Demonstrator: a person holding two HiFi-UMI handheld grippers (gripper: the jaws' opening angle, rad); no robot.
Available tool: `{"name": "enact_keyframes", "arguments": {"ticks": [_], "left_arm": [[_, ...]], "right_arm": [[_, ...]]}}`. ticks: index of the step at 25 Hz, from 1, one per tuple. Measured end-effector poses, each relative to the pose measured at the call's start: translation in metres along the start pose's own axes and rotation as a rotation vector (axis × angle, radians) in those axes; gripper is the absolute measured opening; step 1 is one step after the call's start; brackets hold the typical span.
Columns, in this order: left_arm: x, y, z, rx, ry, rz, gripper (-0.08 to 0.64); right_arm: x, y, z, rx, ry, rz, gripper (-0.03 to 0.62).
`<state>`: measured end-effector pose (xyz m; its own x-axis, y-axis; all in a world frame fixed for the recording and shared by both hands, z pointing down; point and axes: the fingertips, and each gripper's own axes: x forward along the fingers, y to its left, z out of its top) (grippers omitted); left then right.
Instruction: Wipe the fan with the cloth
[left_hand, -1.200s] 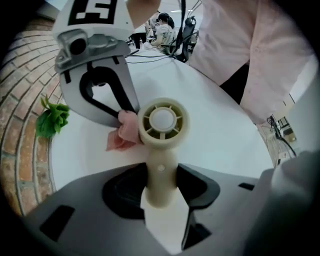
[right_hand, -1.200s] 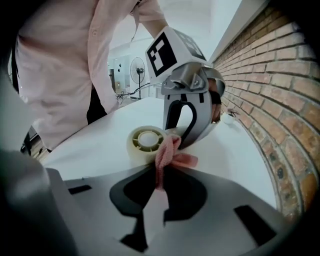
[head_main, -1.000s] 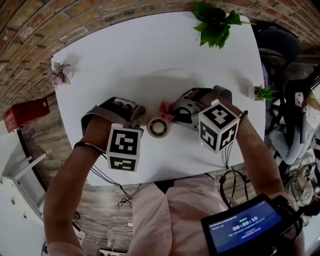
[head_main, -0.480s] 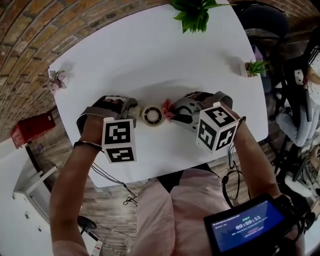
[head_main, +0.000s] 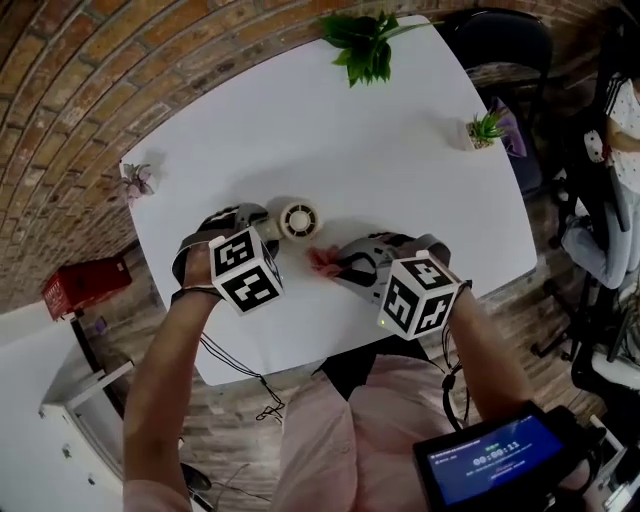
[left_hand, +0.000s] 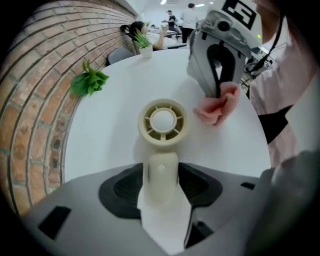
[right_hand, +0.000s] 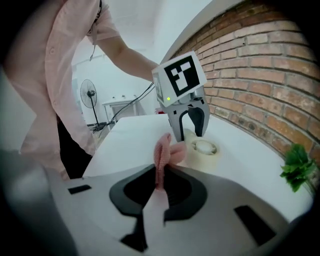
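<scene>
Pulling away, the right claw (right_hand: 161, 187), clamped on the pink cloth (right_hand: 163, 152), had lost contact with the fan (left_hand: 162, 122), which lay on the white surface (head_main: 400, 150); the left claw (left_hand: 161, 179) had just been opening slightly, yet its pads seemed to grip the handle (left_hand: 162, 165), so wiping paused

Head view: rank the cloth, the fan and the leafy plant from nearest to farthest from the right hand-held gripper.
1. The cloth, pinched in the right hand-held gripper itself.
2. The fan, just beyond it, to the left.
3. The leafy plant, at the table's far edge.
</scene>
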<state>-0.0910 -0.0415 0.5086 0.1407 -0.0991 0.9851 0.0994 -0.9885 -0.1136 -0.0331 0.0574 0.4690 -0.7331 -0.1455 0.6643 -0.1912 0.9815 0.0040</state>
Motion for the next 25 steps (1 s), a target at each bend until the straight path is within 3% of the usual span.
{"name": "enact_keyframes", "arguments": {"ticks": [2, 4, 6, 10, 13, 15, 22, 25], "left_arm": [[-0.003, -0.001, -0.005, -0.100, -0.029, -0.024, 0.280], [-0.010, -0.003, -0.010, -0.214, -0.070, -0.050, 0.304], [-0.013, -0.009, -0.018, -0.281, -0.078, -0.072, 0.318], [-0.010, -0.042, -0.022, -0.270, -0.034, -0.158, 0.327], [-0.016, -0.071, 0.009, -0.326, -0.143, -0.268, 0.330], [-0.016, -0.082, 0.034, -0.347, -0.215, -0.298, 0.334], [-0.003, -0.080, 0.107, -0.294, -0.312, -0.280, 0.336], [-0.004, -0.065, 0.129, -0.310, -0.362, -0.256, 0.337]], "right_arm": [[-0.010, 0.007, 0.001, 0.019, -0.009, -0.023, 0.043], [-0.023, 0.013, -0.002, 0.037, -0.010, -0.047, 0.043], [-0.035, 0.019, -0.008, 0.053, 0.004, -0.074, 0.043], [-0.061, 0.028, -0.016, 0.091, 0.029, -0.140, 0.044], [-0.076, 0.033, -0.014, 0.118, 0.015, -0.185, 0.044], [-0.082, 0.036, -0.014, 0.128, 0.016, -0.205, 0.044], [-0.092, 0.047, -0.015, 0.150, 0.024, -0.238, 0.044], [-0.095, 0.048, -0.014, 0.156, 0.022, -0.249, 0.044]]}}
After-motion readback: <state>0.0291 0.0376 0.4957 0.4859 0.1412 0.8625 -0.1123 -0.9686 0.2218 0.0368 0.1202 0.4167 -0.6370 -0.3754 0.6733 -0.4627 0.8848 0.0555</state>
